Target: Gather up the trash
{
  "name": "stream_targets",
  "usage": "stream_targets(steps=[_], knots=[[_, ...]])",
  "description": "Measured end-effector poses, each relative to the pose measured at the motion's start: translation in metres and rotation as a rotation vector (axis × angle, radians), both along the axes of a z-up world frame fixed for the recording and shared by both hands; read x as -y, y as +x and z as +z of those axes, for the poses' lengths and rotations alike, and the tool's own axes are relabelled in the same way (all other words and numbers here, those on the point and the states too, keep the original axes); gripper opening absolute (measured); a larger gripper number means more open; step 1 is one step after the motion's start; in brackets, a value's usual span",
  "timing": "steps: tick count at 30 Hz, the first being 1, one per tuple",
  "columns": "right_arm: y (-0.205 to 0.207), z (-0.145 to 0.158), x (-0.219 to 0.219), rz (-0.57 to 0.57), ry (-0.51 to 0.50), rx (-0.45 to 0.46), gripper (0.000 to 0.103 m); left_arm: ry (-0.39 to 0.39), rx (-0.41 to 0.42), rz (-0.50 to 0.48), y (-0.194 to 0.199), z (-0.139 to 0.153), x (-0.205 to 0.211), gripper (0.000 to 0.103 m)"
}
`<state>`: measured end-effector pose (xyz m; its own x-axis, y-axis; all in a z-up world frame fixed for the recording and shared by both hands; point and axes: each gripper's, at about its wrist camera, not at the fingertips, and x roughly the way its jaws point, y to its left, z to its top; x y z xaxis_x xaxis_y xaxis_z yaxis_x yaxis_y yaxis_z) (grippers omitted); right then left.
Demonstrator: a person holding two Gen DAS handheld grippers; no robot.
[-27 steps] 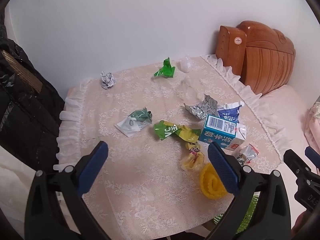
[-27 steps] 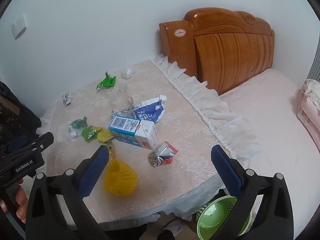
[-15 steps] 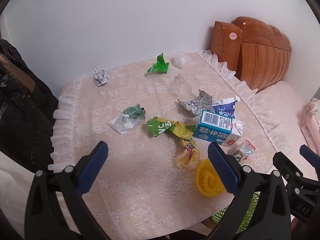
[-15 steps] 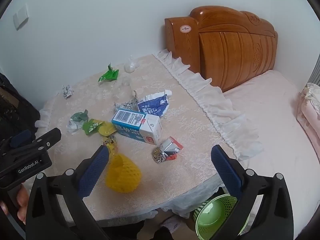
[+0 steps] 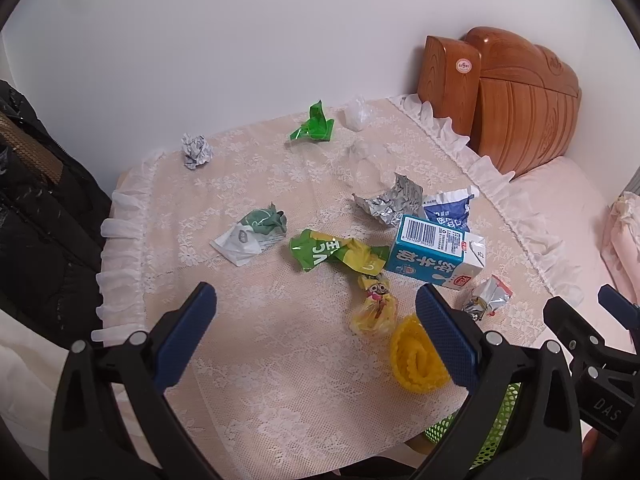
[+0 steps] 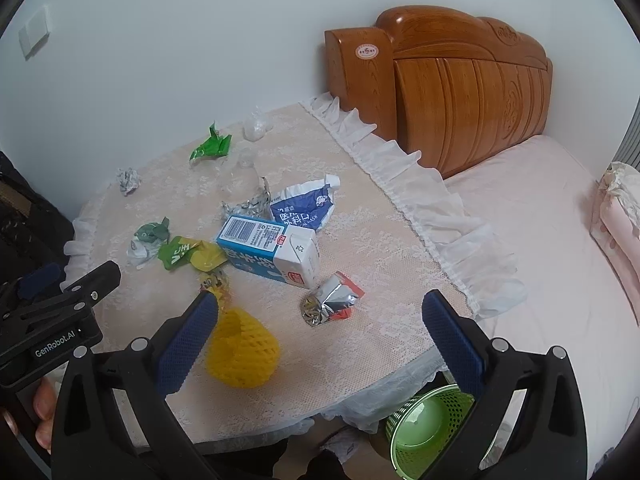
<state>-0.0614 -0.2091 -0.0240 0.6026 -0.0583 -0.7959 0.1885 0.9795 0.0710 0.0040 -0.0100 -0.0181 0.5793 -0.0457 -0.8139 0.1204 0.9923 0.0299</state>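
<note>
Both grippers hang above the near edge of a round table covered with a lace cloth; neither touches any item. The left gripper has its blue-padded fingers spread wide with nothing between them. The right gripper is likewise wide apart and empty.

Trash lies scattered on the cloth. Near the middle sits a blue and white milk carton on its side. Touching its left end is a green and yellow wrapper. Behind the carton lie a crumpled foil piece and a blue and white pouch. At the near edge rests a yellow foam net, with a small yellow candy bag just behind it. A silver and red wrapper lies beside the carton's right end. Toward the left edge is a white and green wrapper. At the far edge lie a paper ball, a bright green wrapper and a clear plastic scrap.

The right wrist view alone shows the green mesh bin in full, standing on the floor below the near right edge of the table; the left wrist view catches only a sliver of it. The right view also shows the bed and wooden headboard broadly, and the person's left hand gripping the left handle. The left wrist view alone shows a black padded jacket beside the left edge.
</note>
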Motion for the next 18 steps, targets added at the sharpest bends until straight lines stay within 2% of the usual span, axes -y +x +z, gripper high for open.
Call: stream_targets(steps=[18], knots=[[0.0033, -0.0023, 0.0002, -0.004, 0.007, -0.007, 0.101, 0.004, -0.002, -0.003, 0.0017, -0.0009, 0.0014, 0.095]])
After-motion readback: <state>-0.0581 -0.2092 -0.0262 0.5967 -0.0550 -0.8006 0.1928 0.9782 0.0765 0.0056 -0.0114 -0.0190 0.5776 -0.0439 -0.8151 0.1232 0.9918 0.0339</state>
